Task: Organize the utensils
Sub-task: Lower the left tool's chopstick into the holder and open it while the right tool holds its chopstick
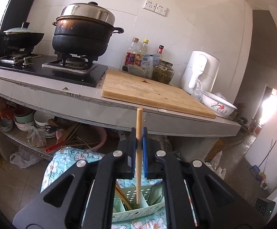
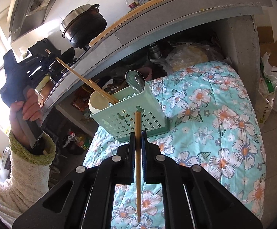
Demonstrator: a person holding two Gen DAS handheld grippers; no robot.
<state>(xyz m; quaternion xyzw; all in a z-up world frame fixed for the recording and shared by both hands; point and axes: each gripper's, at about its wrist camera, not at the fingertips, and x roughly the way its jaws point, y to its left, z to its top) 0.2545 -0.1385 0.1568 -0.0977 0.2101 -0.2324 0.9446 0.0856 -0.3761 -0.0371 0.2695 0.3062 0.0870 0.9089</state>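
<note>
My left gripper (image 1: pixel 139 131) is shut on a pale wooden chopstick (image 1: pixel 139 118) that stands nearly upright. Its lower end reaches down into a mint green utensil caddy (image 1: pixel 138 208), seen under the gripper body. In the right wrist view, the caddy (image 2: pixel 130 118) sits on a floral quilt and holds metal spoons (image 2: pixel 136 80). My left gripper (image 2: pixel 50 54) is up at the left in a person's hand, and its chopstick (image 2: pixel 81 78) slants down into the caddy. My right gripper (image 2: pixel 138 133) is shut on a darker chopstick (image 2: pixel 138 190), just in front of the caddy's near wall.
A counter carries a cutting board (image 1: pixel 153 93), a black pot (image 1: pixel 83 32) on the stove, bottles, a white kettle (image 1: pixel 199 72) and a bowl (image 1: pixel 218 105). Bowls and loose utensils fill the shelf (image 1: pixel 33 122) beneath. The quilt (image 2: pixel 214 114) covers a low mound; bags (image 2: pixel 271 87) lie to its right.
</note>
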